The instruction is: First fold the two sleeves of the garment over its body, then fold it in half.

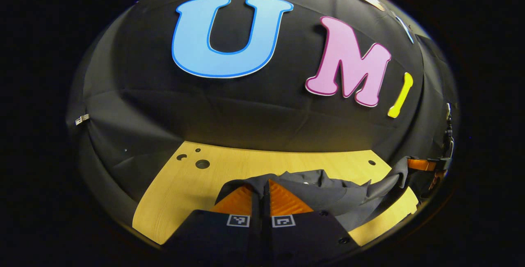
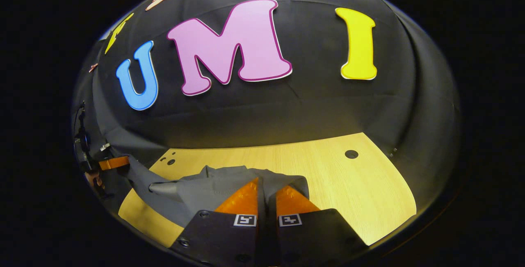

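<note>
Garment: dark grey garment (image 1: 328, 195), lifted at two places and hanging slack between them over the wooden tabletop (image 1: 287, 164); I cannot tell which part of it is a sleeve.
Garment in the right gripper view: the same cloth (image 2: 213, 187) stands up in a soft ridge just before the fingers and stretches away to the left side, where it rises toward the other claw.
Left claw: left claw (image 1: 265, 193) has its two fingers brought together with only a thin slit between; a fold of the garment lies over the tips and goes down between them, so both fingers press on the cloth.
Left claw from afar: in the right gripper view it shows small at the left edge (image 2: 112, 163), with the cloth drawn up to it; a hand behind it is too dark to describe.
Right claw: right claw (image 2: 266, 195) is also closed to a narrow gap, and the edge of the garment is pinched between its fingers.
Right claw from afar: in the left gripper view it shows at the right edge (image 1: 422, 164), and the cloth is pulled up to it in a tight strip.
Tabletop: light wood with several round holes near the far corners; the garment rests on the near half of it.
Wall: black cloth wall (image 2: 311, 107) stands close behind the tabletop.
</note>
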Available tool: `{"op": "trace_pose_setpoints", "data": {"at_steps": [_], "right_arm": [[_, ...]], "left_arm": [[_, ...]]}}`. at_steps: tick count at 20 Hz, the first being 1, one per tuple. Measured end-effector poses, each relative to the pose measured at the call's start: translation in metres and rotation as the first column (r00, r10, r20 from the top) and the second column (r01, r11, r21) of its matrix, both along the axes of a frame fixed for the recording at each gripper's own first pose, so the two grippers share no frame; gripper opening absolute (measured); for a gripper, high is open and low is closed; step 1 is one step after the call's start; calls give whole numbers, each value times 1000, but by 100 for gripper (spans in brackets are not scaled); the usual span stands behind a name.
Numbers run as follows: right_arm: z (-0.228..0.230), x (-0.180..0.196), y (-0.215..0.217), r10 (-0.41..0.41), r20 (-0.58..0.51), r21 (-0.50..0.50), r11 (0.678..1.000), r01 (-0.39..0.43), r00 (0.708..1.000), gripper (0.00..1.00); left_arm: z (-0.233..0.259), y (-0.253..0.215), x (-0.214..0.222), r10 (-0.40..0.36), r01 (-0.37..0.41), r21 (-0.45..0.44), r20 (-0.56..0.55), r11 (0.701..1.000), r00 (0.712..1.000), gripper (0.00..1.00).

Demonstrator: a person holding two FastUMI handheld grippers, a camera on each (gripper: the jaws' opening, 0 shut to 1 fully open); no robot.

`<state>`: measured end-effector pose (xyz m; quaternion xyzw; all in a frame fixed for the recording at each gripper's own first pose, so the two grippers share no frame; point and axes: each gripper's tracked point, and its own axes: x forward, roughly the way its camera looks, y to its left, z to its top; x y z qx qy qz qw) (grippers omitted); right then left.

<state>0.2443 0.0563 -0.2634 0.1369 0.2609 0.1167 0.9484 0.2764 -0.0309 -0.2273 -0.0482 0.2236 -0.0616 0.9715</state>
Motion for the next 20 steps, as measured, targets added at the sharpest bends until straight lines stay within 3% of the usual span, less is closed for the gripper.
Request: {"op": "trace_pose_setpoints", "data": {"at_steps": [10, 20], "right_arm": [[-99, 65, 16, 1, -96, -31, 1000, -4, 995, 5], [-193, 82, 29, 14, -210, -83, 996, -32, 978, 5]], "left_arm": [[-89, 0, 77, 30, -25, 64, -73, 998, 997, 5], [-172, 6, 101, 87, -66, 116, -185, 991, 979, 5]]}}
